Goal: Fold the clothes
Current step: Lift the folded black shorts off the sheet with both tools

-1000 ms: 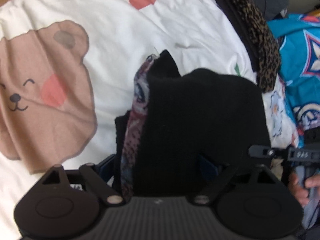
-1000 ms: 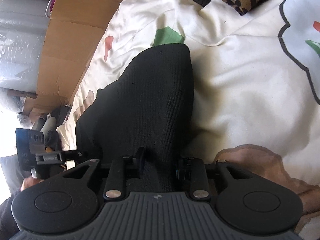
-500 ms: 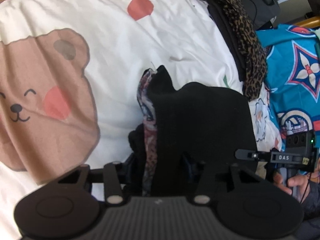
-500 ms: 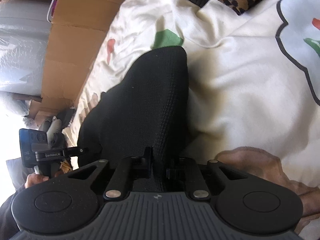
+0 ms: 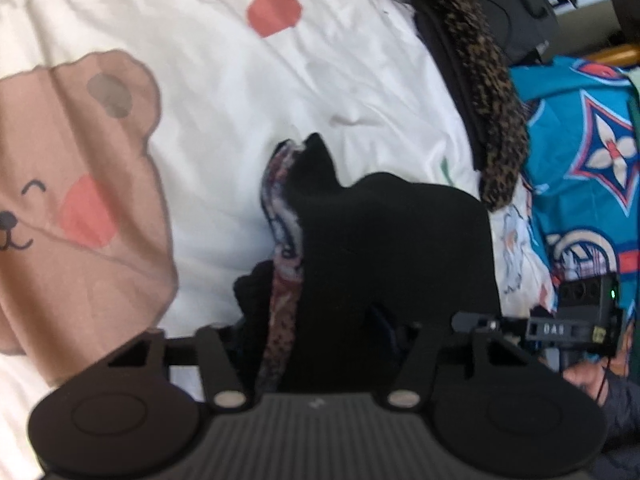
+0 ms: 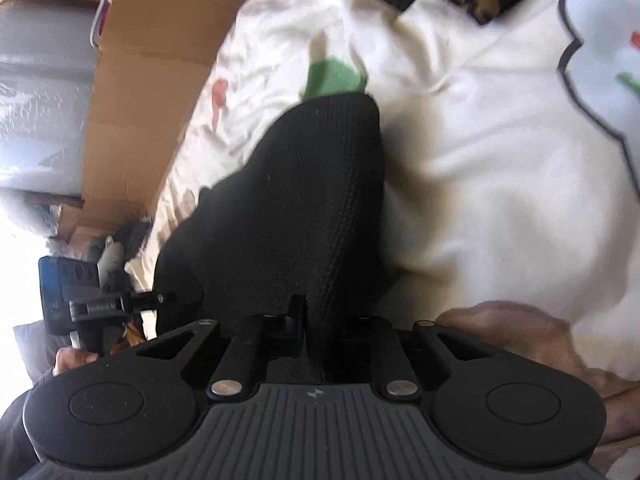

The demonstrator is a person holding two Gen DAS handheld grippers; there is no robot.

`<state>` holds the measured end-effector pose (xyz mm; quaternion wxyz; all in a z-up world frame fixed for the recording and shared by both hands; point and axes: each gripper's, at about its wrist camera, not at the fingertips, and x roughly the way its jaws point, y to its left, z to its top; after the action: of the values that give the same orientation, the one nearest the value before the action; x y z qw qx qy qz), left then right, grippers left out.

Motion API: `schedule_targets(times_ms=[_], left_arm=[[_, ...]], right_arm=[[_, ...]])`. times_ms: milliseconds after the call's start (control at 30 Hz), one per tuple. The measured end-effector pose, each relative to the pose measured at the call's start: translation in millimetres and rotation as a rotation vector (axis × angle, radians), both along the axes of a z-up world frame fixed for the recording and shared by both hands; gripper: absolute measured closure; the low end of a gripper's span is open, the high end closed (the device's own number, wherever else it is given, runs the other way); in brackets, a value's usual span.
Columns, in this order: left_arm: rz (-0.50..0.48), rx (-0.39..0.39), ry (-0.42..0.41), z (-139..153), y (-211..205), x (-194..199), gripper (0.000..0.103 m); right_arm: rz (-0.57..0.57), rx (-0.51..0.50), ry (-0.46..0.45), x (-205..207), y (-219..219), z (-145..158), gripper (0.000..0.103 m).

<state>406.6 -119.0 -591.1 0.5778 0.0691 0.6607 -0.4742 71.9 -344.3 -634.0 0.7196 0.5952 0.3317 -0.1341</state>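
so the black knit garment (image 5: 392,248) is bunched up on the white bedsheet (image 5: 224,92), more or less in the middle of the bed, and it's held from two sides at once; along its left edge in the left wrist view there's a strip of patterned fabric (image 5: 282,240) in purples and reds, either a lining or a second piece tucked against it, can't tell which

left gripper (image 5: 316,336) has its fingers drawn in on the near end of the garment, cloth and patterned strip both running down between them, so it's pinching that; right gripper (image 6: 320,320) is the same deal in its own view, fingers pressed close with the black knit squeezed in the gap; the knit rises away from it in a rounded hump toward a green patch (image 6: 334,78) printed on the sheet

each camera catches the other gripper off to the side with a hand (image 5: 588,376) wrapped on its handle

further out; the sheet has a big brown bear print (image 5: 80,200) with a pink cheek on the left, and a red-pink patch (image 5: 274,8) up top; a leopard-print item (image 5: 484,80) lies folded at the far right edge of the sheet, well apart from the black one; beyond that a bright blue patterned cloth (image 5: 592,152); a cardboard box (image 6: 160,72) stands alongside the bed in the right wrist view
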Motion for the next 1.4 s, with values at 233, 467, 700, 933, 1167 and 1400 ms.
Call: schedule_targets(times_ms=[233, 467, 700, 933, 1167, 1400], left_arm=[[-0.057, 0.023, -0.046, -1.8, -5.9, -8.9, 0.040], [-0.041, 0.007, -0.042, -11.6, -9.8, -9.9, 0.046], [-0.096, 0.031, -0.114, 4.2, -11.0, -17.0, 0.065], [-0.122, 0.078, -0.243, 29.3, -16.8, -39.1, 0.069], [-0.087, 0.071, -0.292, 68.1, -10.2, -56.5, 0.071], [-0.009, 0.044, -0.339, 112.6, 10.0, -79.1, 0.071]], right_arm=[[-0.014, -0.007, 0.002, -4.6, -0.9, 1.1, 0.090], [-0.013, 0.001, 0.016, 1.1, -4.3, -4.2, 0.089], [0.025, -0.050, 0.046, 5.9, 0.0, 12.9, 0.095], [0.079, -0.118, 0.088, 14.2, 3.9, 43.1, 0.096], [0.129, -0.181, 0.106, 15.5, 10.1, 77.5, 0.096], [0.178, -0.271, 0.091, 15.7, 14.5, 127.0, 0.096]])
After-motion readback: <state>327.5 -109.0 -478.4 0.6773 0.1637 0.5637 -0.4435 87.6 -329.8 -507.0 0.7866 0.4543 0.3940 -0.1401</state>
